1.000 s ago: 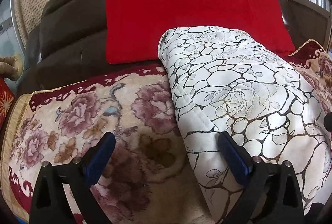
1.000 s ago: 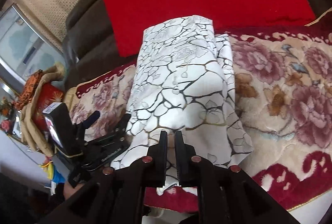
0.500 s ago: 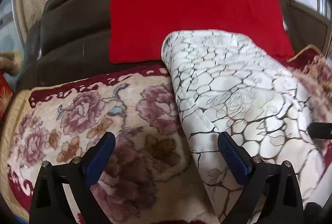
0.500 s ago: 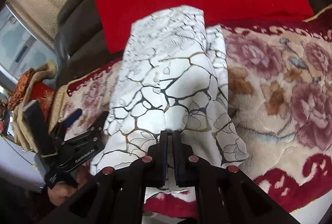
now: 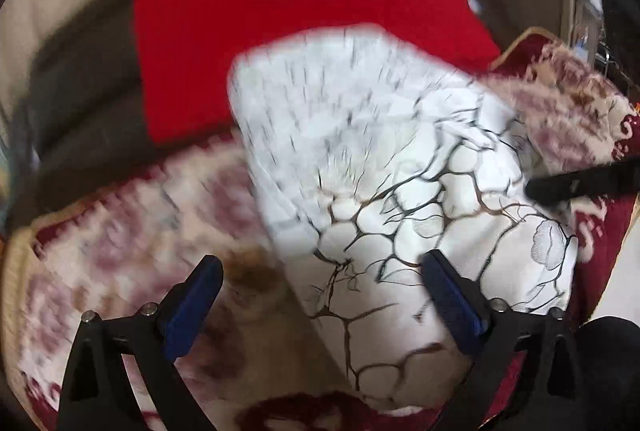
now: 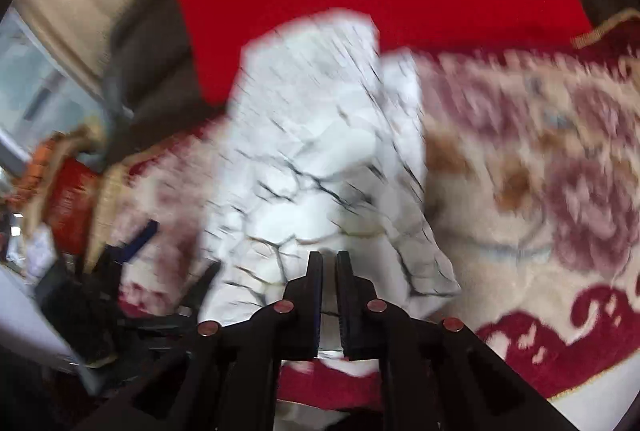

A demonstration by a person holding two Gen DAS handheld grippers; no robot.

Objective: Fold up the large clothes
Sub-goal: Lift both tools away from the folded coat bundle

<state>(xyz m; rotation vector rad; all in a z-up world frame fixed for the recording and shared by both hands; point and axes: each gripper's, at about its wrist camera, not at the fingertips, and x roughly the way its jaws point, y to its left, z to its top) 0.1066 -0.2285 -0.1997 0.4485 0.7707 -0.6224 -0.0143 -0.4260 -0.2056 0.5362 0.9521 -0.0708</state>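
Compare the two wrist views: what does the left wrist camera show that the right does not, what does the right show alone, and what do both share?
Left wrist only: the left gripper wide open over the near edge of the white patterned cloth. Right wrist only: the right gripper shut on that cloth's near edge, plus blurred clutter at the left edge. Both: the cloth, the red cushion and the floral cover.

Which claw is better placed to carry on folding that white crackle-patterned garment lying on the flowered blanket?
Probably the right claw: it is closed at the near edge of the white crackle-patterned garment. The left claw gapes open at the garment's left edge, gripping nothing.
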